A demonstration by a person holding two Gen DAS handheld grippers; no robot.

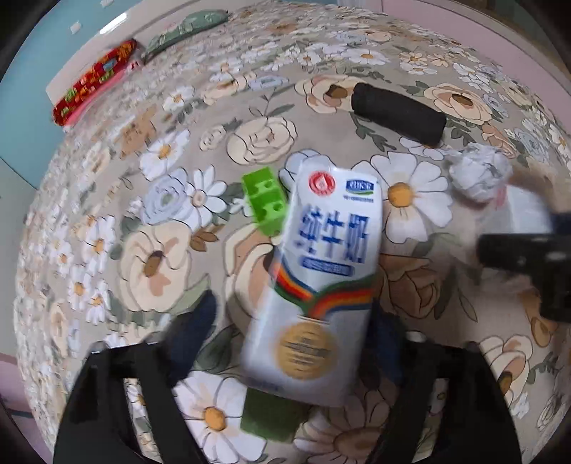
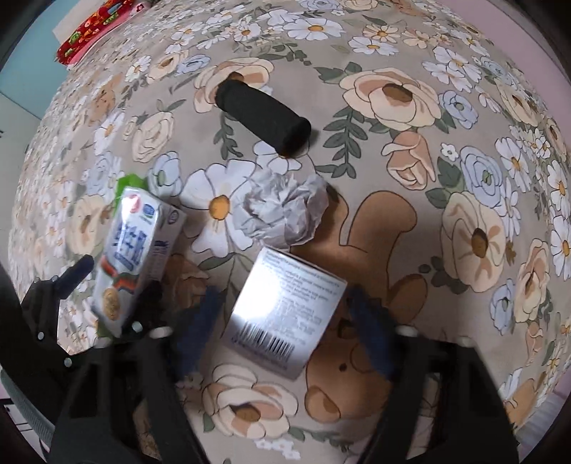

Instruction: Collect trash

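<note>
A white milk carton [image 1: 321, 271] with blue lettering lies between the fingers of my left gripper [image 1: 292, 328], which is open around it. The carton also shows in the right wrist view [image 2: 135, 257], tilted up off the cloth. A small white box [image 2: 285, 314] with a barcode lies between the fingers of my right gripper [image 2: 285, 321], which is open. A crumpled paper ball [image 2: 282, 210] lies just beyond the box; it also shows in the left wrist view [image 1: 478, 175].
A black foam cylinder [image 1: 396, 112] lies farther back on the floral bedcover [image 1: 160, 257]. A green plastic block [image 1: 266, 200] sits left of the carton. A red patterned pouch [image 1: 92, 82] and a green cushion [image 1: 185, 28] lie at the far edge.
</note>
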